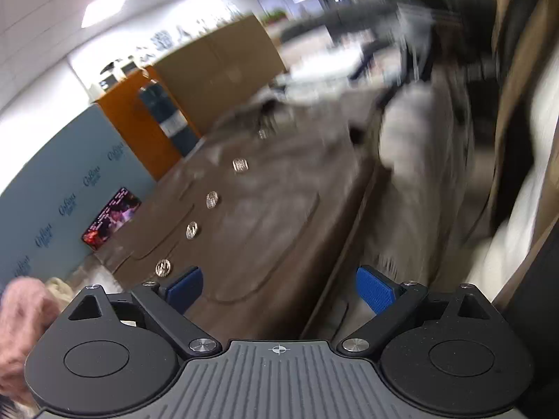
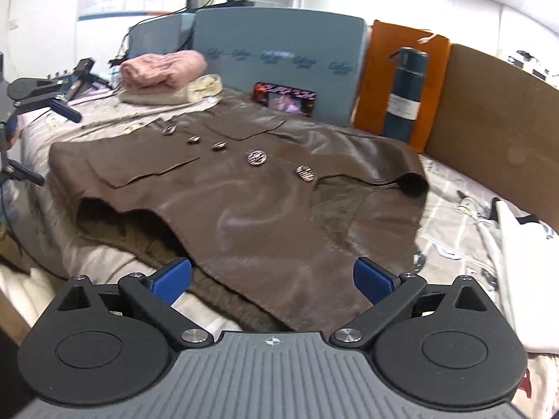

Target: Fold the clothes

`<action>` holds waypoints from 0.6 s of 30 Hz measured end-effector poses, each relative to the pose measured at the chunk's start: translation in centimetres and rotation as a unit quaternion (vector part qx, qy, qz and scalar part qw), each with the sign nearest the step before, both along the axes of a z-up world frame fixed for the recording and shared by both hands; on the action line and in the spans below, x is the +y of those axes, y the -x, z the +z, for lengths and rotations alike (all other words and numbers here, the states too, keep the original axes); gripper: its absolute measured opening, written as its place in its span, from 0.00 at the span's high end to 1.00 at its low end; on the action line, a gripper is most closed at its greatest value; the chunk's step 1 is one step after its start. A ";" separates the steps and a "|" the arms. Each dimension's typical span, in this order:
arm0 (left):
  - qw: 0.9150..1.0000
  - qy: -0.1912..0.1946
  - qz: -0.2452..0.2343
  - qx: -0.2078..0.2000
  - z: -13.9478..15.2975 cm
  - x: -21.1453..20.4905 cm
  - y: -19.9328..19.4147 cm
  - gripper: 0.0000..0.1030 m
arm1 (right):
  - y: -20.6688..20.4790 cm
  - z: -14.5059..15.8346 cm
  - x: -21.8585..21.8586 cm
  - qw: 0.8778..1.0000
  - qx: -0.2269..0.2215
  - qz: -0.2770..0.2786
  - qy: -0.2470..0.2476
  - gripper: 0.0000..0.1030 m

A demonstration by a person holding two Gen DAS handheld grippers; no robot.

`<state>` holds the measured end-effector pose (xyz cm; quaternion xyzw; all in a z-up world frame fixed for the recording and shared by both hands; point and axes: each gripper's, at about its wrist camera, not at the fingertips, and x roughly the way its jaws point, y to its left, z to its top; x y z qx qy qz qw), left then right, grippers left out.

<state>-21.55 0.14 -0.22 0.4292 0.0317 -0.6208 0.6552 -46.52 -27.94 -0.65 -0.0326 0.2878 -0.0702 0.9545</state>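
A brown leather button-front jacket (image 2: 251, 188) lies spread flat on a pale patterned bedsheet (image 2: 450, 209), its five metal buttons (image 2: 256, 157) running from ten o'clock toward three. At nine o'clock in the right wrist view, the left gripper (image 2: 52, 104) stands off the jacket's left edge. A folded pink knit sweater (image 2: 164, 68) sits on a cream folded garment (image 2: 195, 92) at eleven o'clock, beyond the jacket. At one o'clock a dark teal cylindrical bottle (image 2: 405, 94) stands upright against an orange board (image 2: 380, 80). The right gripper (image 2: 276, 279), at six o'clock, has its blue pads (image 2: 173, 277) wide apart over the jacket's near hem, gripping nothing. In the blurred left wrist view, the left gripper's jaws likewise stand wide apart and empty.
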 end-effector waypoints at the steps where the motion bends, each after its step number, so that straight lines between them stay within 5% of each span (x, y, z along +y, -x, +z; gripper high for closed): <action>1: 1.000 -0.010 0.003 -0.024 -0.6 -0.5 0.4 0.06 | -0.1 -0.1 0.1 1.000 0.004 0.006 0.000 0.03; 3: 0.998 -0.013 0.006 -0.057 -1.4 -1.2 0.9 0.06 | -0.2 -0.3 0.3 1.000 0.008 0.015 -0.003 0.03; 8: 0.998 0.017 -0.002 -0.054 -1.7 -1.9 0.3 0.07 | -0.8 -1.0 0.5 0.999 0.018 0.035 -0.012 0.03; 11: 0.998 0.050 0.014 -0.032 -1.3 -2.0 -0.8 0.14 | -1.1 -1.3 0.7 0.999 0.025 0.042 -0.010 0.03; 18: 0.991 0.103 0.054 0.059 0.3 -2.3 -4.2 0.13 | -1.9 -1.6 0.9 0.998 0.041 0.037 0.022 0.02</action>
